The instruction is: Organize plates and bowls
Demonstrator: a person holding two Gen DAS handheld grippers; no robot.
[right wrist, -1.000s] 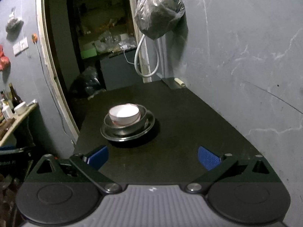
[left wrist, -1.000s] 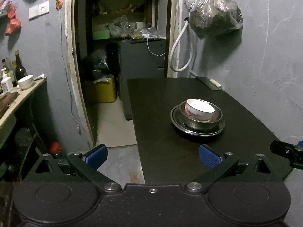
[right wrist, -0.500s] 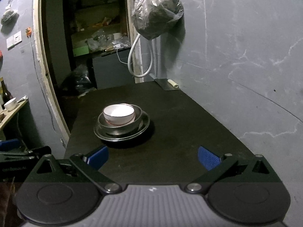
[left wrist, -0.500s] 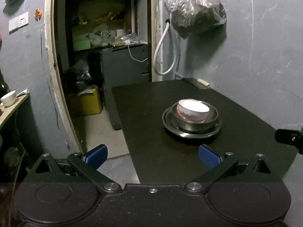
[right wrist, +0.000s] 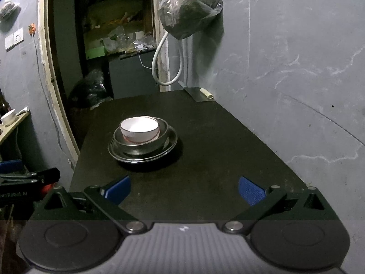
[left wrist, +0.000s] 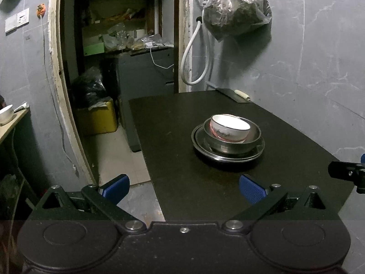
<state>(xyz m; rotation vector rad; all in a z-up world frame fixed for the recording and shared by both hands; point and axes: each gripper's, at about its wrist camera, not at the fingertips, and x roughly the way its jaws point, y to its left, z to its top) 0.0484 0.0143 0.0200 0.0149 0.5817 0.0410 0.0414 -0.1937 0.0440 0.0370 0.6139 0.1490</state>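
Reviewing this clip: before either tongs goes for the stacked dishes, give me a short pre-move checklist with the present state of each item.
1. Left tongs open and empty: ok.
2. Right tongs open and empty: ok.
3. White bowl nested upright in the metal bowl: ok.
4. Metal bowl seated on the metal plate, stack level: ok.
5. Black table bare between tongs and stack: ok.
6. Whether the white bowl is seated loosely enough to lift alone: cannot tell.
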